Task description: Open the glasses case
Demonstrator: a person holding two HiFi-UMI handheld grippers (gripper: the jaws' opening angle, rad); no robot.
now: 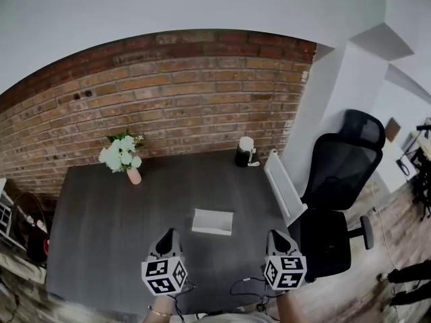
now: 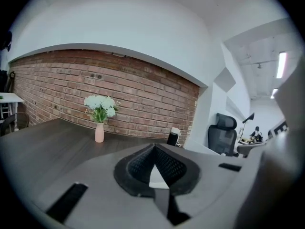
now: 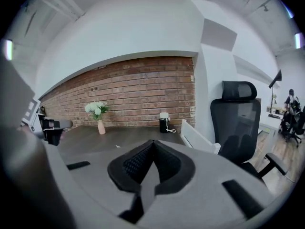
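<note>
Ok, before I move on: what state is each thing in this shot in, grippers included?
glasses case: lying flat on the table, looks closed, neither gripper touching it
left gripper: shut, nothing held
right gripper: shut, nothing held
flower vase: upright
black canister: upright, white top on
office chair: unoccupied, beside the table

Open tabletop [image 1: 101, 234] around case [image 1: 213, 221], vase [image 1: 134, 175] and canister [image 1: 244, 155] at back (near wall [image 1: 175, 93]), board [image 1: 283, 188] along right edge
</note>
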